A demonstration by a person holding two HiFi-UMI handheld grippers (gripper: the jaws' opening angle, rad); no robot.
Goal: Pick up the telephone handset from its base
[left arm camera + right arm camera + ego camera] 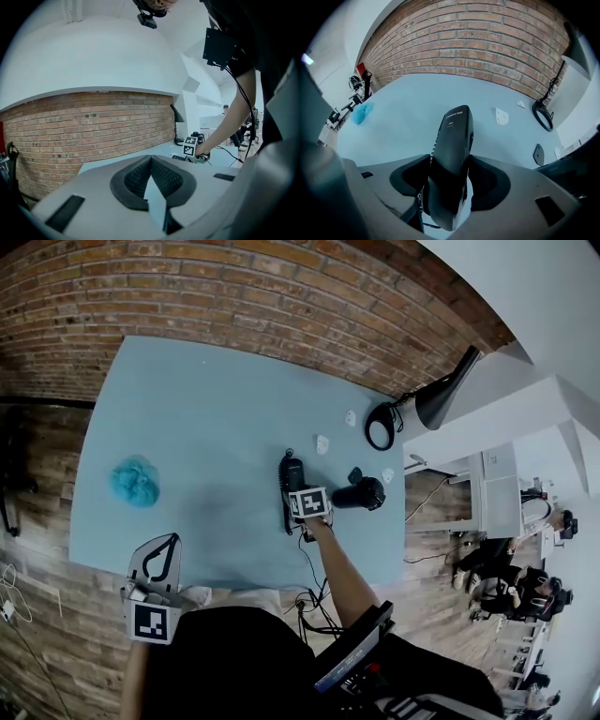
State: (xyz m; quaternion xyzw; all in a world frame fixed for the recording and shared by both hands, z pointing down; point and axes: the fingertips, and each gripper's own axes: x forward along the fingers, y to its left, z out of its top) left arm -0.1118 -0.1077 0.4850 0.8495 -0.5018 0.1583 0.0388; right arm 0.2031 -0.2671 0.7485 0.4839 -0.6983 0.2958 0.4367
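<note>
Left tongs (pixel 151 161) sit pressed together, empty, at the bench (pixel 216 409) near edge. Farther in, right tongs (pixel 449 171) are clamped on the black telephone handset (pixel 453 140) mid-bench; beyond, a black lamp (pixel 441 399) by the brick wall (pixel 234 296)

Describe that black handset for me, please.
The handset is long, slim, glossy black plastic with small pale print near its far end. The right hand-held gripper is shut on its sides, holding it pointing away over the blue table. A coiled cord shows beside its near end.
</note>
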